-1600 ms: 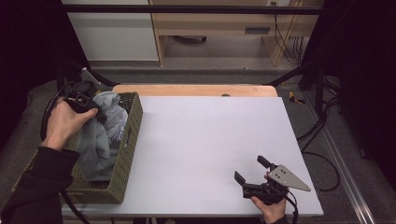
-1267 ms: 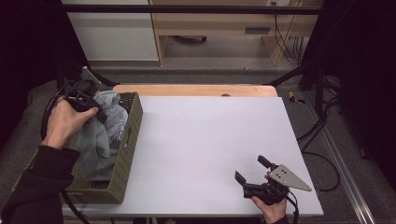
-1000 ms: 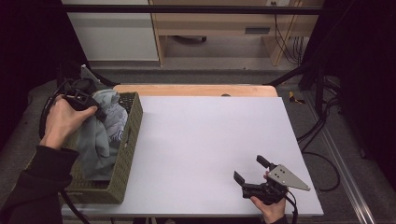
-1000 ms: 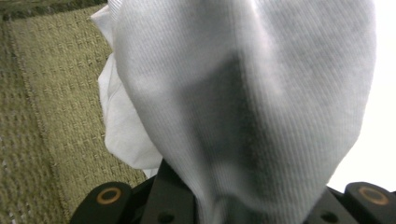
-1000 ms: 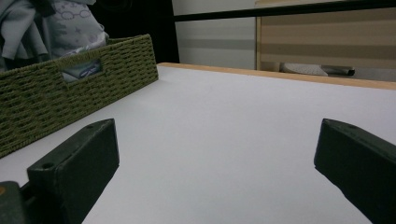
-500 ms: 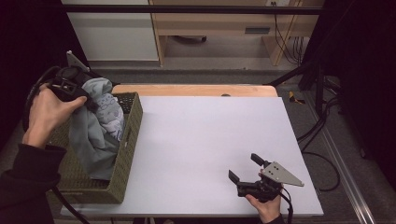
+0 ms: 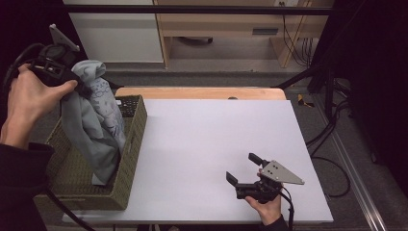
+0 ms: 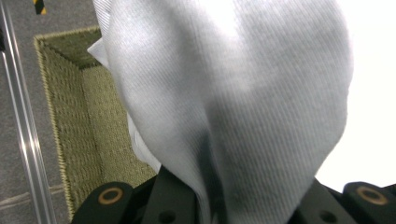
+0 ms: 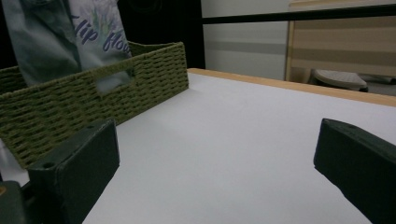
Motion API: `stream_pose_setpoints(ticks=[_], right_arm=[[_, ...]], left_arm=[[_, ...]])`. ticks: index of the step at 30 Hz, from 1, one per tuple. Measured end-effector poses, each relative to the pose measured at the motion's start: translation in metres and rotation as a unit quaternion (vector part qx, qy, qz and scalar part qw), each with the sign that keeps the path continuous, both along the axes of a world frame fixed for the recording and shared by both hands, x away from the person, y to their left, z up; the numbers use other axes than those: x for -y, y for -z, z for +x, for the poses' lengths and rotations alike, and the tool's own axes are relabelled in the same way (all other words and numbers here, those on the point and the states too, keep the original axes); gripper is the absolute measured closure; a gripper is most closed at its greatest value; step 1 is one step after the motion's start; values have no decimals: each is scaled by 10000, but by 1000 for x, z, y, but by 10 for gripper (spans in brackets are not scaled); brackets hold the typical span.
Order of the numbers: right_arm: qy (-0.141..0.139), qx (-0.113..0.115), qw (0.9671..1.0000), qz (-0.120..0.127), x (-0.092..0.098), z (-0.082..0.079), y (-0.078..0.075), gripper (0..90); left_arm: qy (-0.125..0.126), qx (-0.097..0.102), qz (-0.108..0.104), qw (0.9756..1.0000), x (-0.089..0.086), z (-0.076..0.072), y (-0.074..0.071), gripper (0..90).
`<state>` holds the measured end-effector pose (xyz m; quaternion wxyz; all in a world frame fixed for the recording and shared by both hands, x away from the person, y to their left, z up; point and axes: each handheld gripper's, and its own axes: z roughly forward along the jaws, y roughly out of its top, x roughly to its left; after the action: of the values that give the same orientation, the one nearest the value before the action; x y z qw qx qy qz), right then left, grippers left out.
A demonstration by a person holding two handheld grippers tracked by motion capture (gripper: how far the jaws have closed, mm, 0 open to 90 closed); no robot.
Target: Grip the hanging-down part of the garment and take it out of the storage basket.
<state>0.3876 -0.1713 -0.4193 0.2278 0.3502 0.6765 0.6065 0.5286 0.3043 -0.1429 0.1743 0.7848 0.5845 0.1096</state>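
Note:
A pale grey garment (image 7: 94,120) with a blue print hangs out of an olive woven basket (image 7: 130,159) at the table's left edge. My left gripper (image 7: 79,86) is shut on the garment's top and holds it high above the basket; its lower end still reaches into the basket. In the left gripper view the grey cloth (image 8: 233,93) bulges up from between the jaws, with the basket's inside (image 8: 88,116) behind it. My right gripper (image 7: 244,169) rests open near the table's front right, nothing between its jaws. The right gripper view shows the garment (image 9: 70,37) and the basket (image 9: 93,98) at its left.
The white tabletop (image 7: 216,134) stretches between the basket and the right gripper. A wooden strip (image 7: 202,93) runs along its far edge. Cables (image 7: 332,130) lie on the floor at the right, and a metal rail (image 8: 23,130) runs beside the basket.
My left hand has risen and pulled the garment up out of the basket, so it now hangs stretched. The right gripper has shifted slightly on the table.

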Motion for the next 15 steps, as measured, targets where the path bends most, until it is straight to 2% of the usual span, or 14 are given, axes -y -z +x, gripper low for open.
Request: stream_pose_setpoints(ticks=[1,5,7,8,11,12,13,15], right_arm=[[-90,30,10000,-3,-5,2,-1,7],[-193,18,9998,26,-14,5,-4,8],[-323,7,9995,58,-26,9,-7,8],[-323,7,9995,58,-26,9,-7,8],[-560,3,9984,106,-44,15,-13,9],[-560,3,9984,106,-44,15,-13,9],[-695,-22,9975,103,-55,19,-15,10],[-743,-50,9972,110,-61,20,-17,10]], left_arm=[[14,47,9,10000,2,-2,-7,793],[24,137,-29,9999,3,-4,-17,793],[59,173,-47,9998,6,-5,-24,793],[59,173,-47,9998,6,-5,-24,793],[89,170,-36,9998,8,-6,-27,793],[90,154,-29,9998,8,-6,-27,793],[87,125,-11,9999,9,-6,-27,793],[91,107,-2,9999,8,-5,-27,793]])
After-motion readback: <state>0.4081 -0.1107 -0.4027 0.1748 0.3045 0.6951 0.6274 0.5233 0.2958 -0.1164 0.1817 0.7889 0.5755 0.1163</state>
